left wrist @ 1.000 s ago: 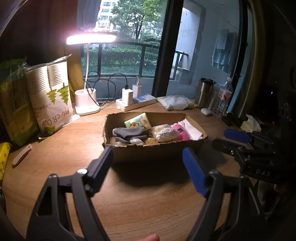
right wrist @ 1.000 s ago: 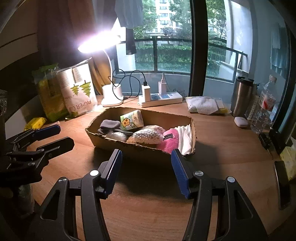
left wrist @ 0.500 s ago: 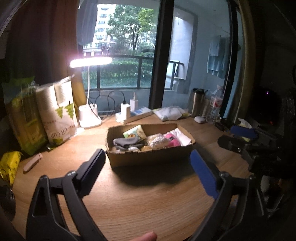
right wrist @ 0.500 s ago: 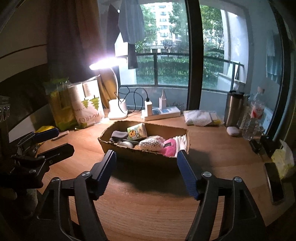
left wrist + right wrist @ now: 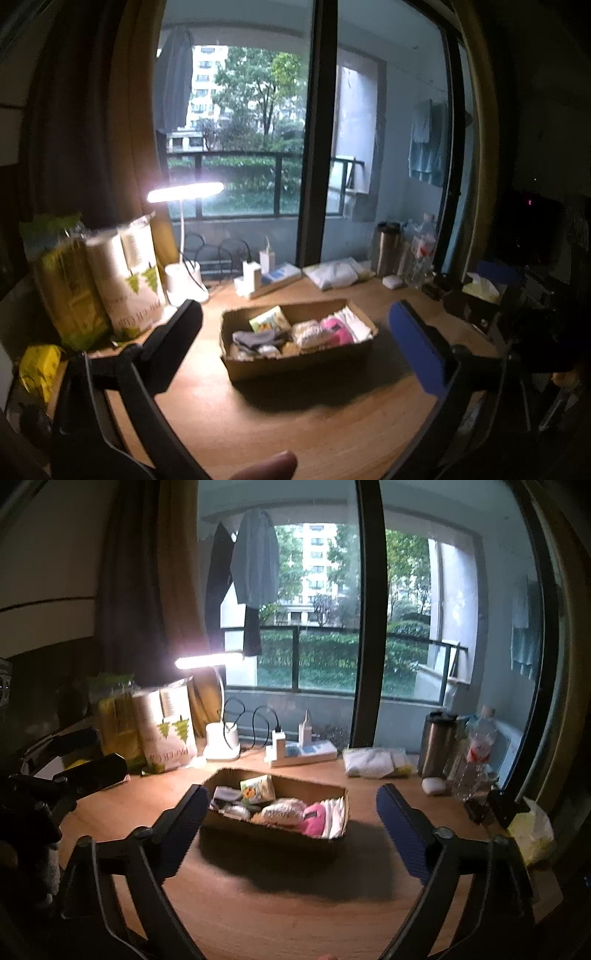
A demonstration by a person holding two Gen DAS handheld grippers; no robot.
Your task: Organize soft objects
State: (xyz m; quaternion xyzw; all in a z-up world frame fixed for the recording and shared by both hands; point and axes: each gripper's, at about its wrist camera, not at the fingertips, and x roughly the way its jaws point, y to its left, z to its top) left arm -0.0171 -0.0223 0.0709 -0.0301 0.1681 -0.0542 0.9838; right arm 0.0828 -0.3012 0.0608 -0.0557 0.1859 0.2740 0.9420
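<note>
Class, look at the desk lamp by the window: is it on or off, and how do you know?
On. The lamp head glows bright white in both views and throws a glare onto the paper bag beside it.

I see a bright lamp (image 5: 221,738) shining at the back of my wooden table (image 5: 295,904). Left of the lamp stands a paper cup bag (image 5: 168,727). Right of it lie a white power strip (image 5: 303,751), a folded cloth (image 5: 373,762), a metal cup (image 5: 437,744) and a water bottle (image 5: 476,753).

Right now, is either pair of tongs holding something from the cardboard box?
No: the right tongs and left tongs both gape wide and empty, well short of the cardboard box.
</note>
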